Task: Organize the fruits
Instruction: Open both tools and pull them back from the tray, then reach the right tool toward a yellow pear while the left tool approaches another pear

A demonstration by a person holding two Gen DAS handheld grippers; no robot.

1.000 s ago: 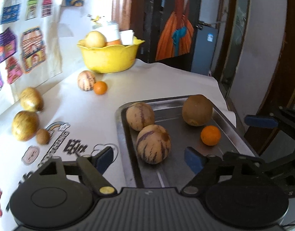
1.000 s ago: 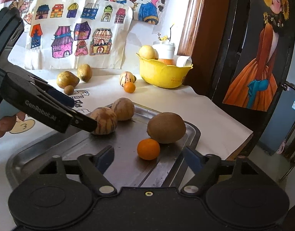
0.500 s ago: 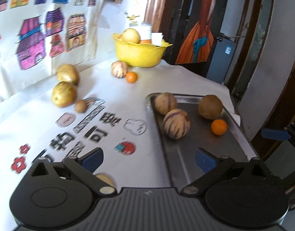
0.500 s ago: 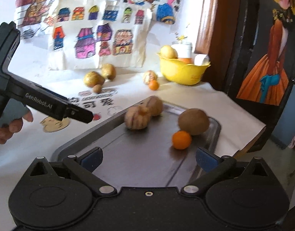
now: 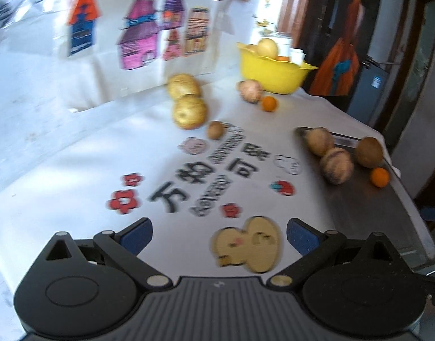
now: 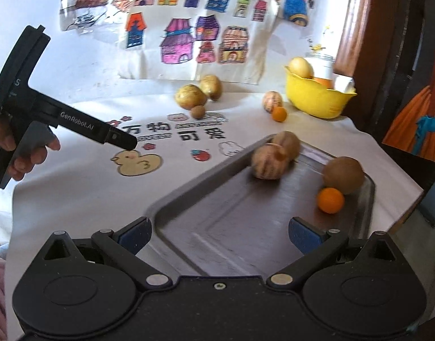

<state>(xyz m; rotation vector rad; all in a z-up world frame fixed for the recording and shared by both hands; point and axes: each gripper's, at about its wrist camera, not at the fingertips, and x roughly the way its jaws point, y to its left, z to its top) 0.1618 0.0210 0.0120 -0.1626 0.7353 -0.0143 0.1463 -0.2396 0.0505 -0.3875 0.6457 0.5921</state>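
Where visible, hand (image 6: 24, 153) rightward only.

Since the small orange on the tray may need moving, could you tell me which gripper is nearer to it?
Right. The right gripper hangs open over the tray's near end, facing the small orange. The left gripper is open above the duck print, off the tray's left side.

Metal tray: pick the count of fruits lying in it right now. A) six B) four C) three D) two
B: the grey metal tray holds four fruits: two striped tan melons touching each other, one plain round brown fruit and one small orange citrus beside it; the other fruits lie on the white tablecloth or in the yellow plastic bowl.
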